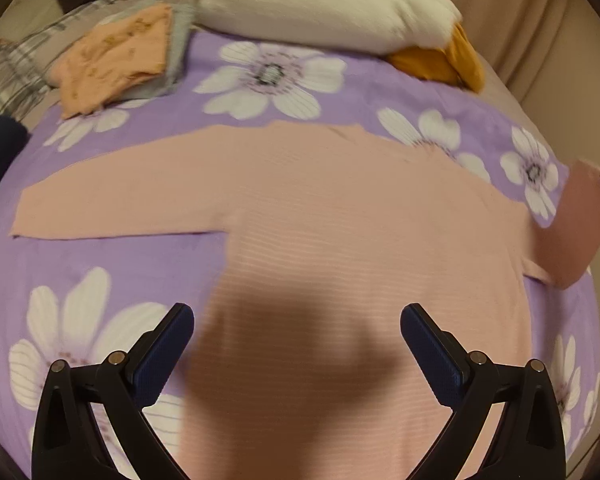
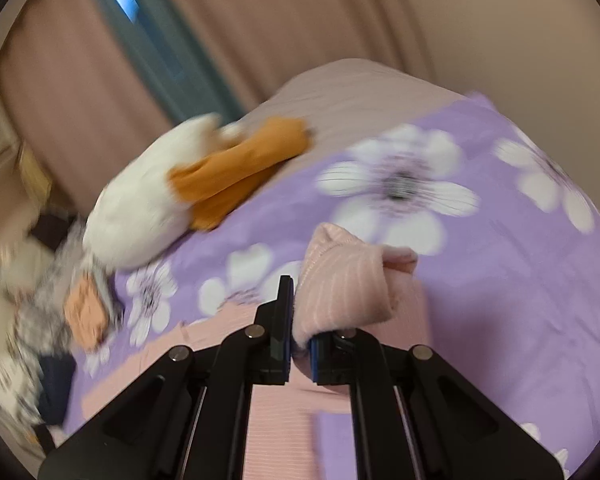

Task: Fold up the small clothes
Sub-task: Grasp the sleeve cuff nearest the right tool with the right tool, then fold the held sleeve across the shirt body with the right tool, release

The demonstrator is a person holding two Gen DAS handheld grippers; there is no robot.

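A pink ribbed long-sleeved top [image 1: 340, 216] lies flat on the purple flowered bedspread [image 1: 112, 264], its left sleeve [image 1: 112, 196] stretched out to the left. My left gripper [image 1: 296, 336] is open and empty, hovering above the top's lower body. My right gripper [image 2: 300, 344] is shut on the cuff end of the top's right sleeve [image 2: 340, 288] and holds it lifted off the bed. The lifted sleeve also shows at the right edge of the left wrist view [image 1: 580, 224].
A folded orange garment [image 1: 112, 60] lies on grey clothes at the bed's far left. A white plush toy [image 1: 324, 4] with orange feet [image 1: 444, 60] lies along the far edge. A dark garment [image 1: 0, 148] sits at the left. Beige curtains [image 2: 300, 20] hang behind the bed.
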